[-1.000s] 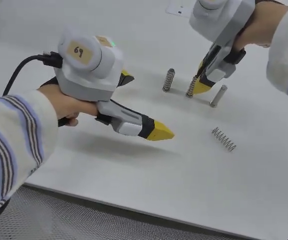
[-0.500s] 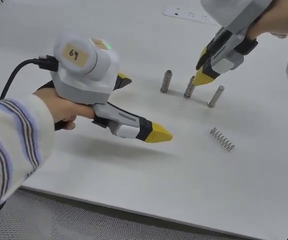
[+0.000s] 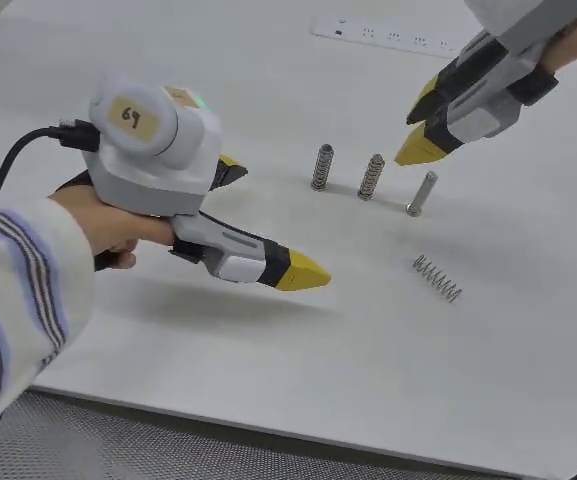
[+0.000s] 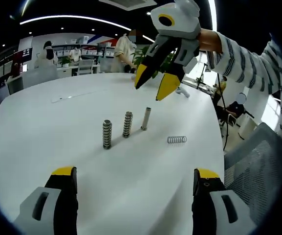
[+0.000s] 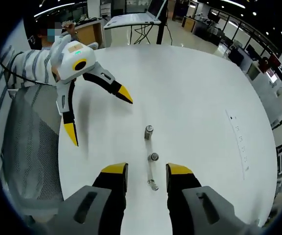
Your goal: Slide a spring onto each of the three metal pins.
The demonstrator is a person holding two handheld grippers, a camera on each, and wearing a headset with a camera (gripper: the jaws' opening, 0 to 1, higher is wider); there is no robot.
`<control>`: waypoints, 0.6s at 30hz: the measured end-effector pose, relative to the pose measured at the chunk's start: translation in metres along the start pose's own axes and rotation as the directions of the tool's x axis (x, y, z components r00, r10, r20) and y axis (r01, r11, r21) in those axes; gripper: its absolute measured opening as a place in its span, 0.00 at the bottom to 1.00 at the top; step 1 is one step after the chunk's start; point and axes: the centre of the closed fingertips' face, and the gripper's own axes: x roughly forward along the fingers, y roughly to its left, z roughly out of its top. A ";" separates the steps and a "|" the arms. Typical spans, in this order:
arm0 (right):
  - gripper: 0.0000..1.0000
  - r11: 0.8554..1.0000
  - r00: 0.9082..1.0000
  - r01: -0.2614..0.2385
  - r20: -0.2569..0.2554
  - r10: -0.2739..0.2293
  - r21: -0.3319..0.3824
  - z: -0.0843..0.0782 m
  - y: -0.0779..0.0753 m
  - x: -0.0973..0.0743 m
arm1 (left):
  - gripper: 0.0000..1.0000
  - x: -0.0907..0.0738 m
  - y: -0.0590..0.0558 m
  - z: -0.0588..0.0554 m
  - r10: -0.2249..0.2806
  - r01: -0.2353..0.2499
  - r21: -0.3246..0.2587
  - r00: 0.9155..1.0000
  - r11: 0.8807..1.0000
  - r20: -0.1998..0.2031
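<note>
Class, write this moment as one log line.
two sprung pins | third pin bare | last spring loose | left gripper open | right gripper open above pins

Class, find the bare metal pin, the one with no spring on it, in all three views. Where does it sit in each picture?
Head view: the bare pin stands right of centre in the upper half, at the right end of the row.
Left gripper view: near the centre, again at the row's right end.
Right gripper view: low centre, between that view's own jaws.
Shared landmark: the middle pin, wearing a spring, stands next to it.
</note>
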 end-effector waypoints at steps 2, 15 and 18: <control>0.31 1.000 1.000 0.001 0.021 -0.001 0.015 -0.001 0.002 -0.002 | 0.98 -0.001 0.001 -0.001 0.009 -0.009 0.004 1.000 1.000 -0.008; 0.53 0.985 0.983 0.003 0.181 -0.035 0.174 -0.015 0.019 -0.007 | 0.97 -0.006 0.008 0.002 0.021 -0.021 -0.025 1.000 0.999 0.008; 0.60 0.978 0.982 0.016 0.182 -0.054 0.206 -0.024 0.021 -0.006 | 0.97 -0.009 0.011 0.001 0.029 -0.029 -0.024 1.000 0.999 0.004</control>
